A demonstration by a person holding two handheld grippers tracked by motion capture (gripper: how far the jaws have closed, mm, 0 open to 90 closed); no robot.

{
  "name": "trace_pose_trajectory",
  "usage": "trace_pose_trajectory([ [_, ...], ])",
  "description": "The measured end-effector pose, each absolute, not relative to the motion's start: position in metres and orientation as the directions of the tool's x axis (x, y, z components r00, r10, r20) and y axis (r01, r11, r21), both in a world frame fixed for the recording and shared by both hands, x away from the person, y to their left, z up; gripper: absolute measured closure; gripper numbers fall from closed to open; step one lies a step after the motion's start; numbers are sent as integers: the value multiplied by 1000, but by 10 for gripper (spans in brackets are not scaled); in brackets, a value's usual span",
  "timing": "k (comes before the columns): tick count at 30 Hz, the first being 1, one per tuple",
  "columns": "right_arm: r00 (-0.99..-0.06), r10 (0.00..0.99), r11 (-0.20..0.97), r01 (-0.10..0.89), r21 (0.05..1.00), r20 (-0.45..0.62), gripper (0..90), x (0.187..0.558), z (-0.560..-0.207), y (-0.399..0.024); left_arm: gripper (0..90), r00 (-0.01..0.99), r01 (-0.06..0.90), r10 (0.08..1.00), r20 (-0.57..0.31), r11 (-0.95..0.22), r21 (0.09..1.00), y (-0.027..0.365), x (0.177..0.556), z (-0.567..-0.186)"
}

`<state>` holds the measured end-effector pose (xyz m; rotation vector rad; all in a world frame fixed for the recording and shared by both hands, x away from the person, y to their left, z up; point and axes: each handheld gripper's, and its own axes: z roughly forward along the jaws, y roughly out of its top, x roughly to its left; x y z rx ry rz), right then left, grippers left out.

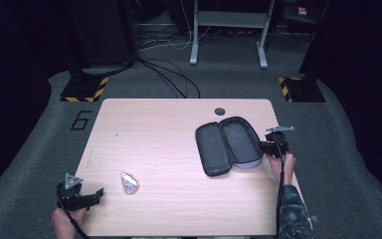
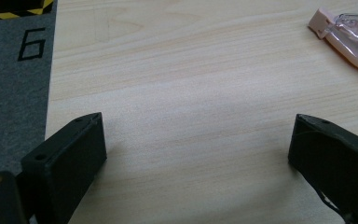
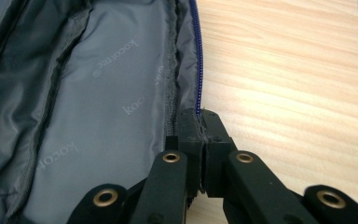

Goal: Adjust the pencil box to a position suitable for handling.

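At the right of the high view the open case (image 1: 228, 145) lies on the table (image 1: 169, 124), its rim already pinched by the right gripper (image 3: 200, 122), while the left gripper (image 2: 196, 140), spread wide at lower left, has not yet taken the small packet (image 1: 129, 182).

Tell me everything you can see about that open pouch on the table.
The pouch is a dark, soft fabric case, unzipped and lying open flat on the right side of the wooden table. Grey printed lining shows inside; a blue zipper runs along its edge. The right gripper is shut on its near rim.
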<state>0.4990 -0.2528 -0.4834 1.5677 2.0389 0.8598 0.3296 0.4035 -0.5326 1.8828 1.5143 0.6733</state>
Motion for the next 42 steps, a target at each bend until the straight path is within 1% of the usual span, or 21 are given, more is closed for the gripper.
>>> trace_pose_trajectory([
  [1, -252, 967, 147, 704, 695, 50, 893, 497, -483, -253, 40, 211, 659, 977, 6, -147, 738, 403, 330, -533],
  [2, -252, 967, 147, 704, 695, 50, 893, 497, -483, -253, 40, 211, 659, 977, 6, -147, 737, 403, 330, -533],
  [4, -205, 975, 91, 708, 700, 80, 892, 492, -483, -255, 41, 207, 657, 978, 2, -140, 741, 403, 330, -533],
  [7, -194, 978, 83, 705, 705, 79, 892, 488, -484, -256, 43, 206, 656, 978, 0, -139, 742, 403, 330, -533],
  [9, -174, 979, 53, 714, 698, 103, 890, 480, -487, -258, 44, 206, 657, 979, -1, -137, 742, 403, 330, -533],
  [12, -172, 978, 39, 713, 700, 121, 887, 475, -488, -260, 45, 206, 656, 978, 1, -139, 742, 403, 330, -533],
  [17, -196, 971, 43, 711, 702, 138, 866, 462, -484, -261, 45, 205, 657, 979, -1, -137, 742, 403, 329, -533],
  [19, -208, 967, 50, 717, 695, 145, 832, 456, -483, -259, 45, 205, 657, 979, -1, -137, 741, 403, 329, -533],
  [22, -225, 963, 63, 720, 691, 147, 814, 453, -485, -259, 46, 205, 655, 979, -3, -135, 743, 403, 329, -533],
  [23, -235, 959, 64, 724, 687, 158, 782, 450, -486, -259, 47, 206, 655, 979, -2, -136, 743, 403, 329, -533],
  [27, -254, 954, 80, 726, 683, 158, 754, 442, -486, -257, 47, 206, 655, 979, -2, -136, 743, 403, 329, -533],
  [28, -262, 951, 82, 728, 681, 165, 721, 437, -486, -254, 47, 206, 655, 979, -2, -136, 743, 403, 329, -533],
  [29, -273, 949, 96, 727, 680, 158, 710, 436, -487, -254, 47, 206, 655, 979, -2, -136, 743, 403, 329, -533],
  [38, -334, 927, 137, 723, 677, 169, 629, 422, -489, -239, 47, 206, 655, 979, -2, -136, 743, 403, 329, -533],
  [42, -359, 913, 144, 725, 673, 191, 586, 416, -489, -230, 47, 205, 655, 979, -3, -135, 744, 403, 329, -533],
])
